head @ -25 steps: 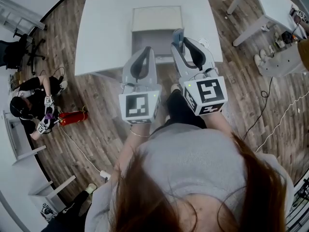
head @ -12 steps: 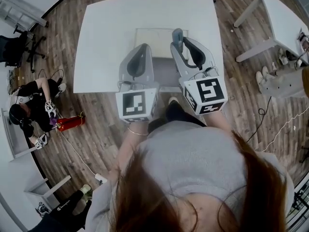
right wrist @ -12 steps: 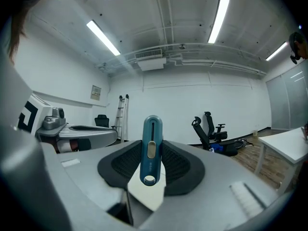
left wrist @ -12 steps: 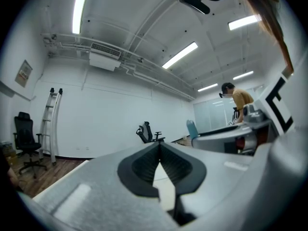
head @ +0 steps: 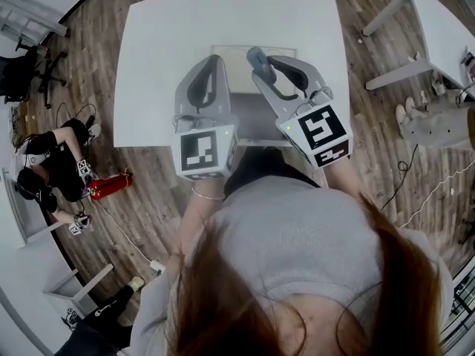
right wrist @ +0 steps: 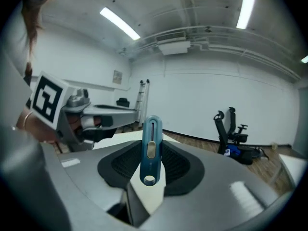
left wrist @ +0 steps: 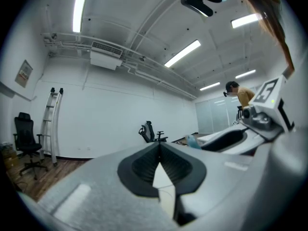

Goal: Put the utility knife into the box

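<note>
The person [head: 297,273] wears a grey top [head: 297,232] and dark trousers [head: 256,170], with long reddish-brown hair [head: 223,310]; a thin bracelet [head: 206,196] sits behind the jaws of the left gripper [head: 211,59].

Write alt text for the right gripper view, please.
The right gripper clamps a blue utility knife upright between its jaws. At left, the left gripper hangs over a white table, with an office chair by the far wall.

The right gripper [head: 272,59] holds the blue utility knife [head: 257,58] over the box [head: 236,50] on the white table [head: 163,43].
</note>
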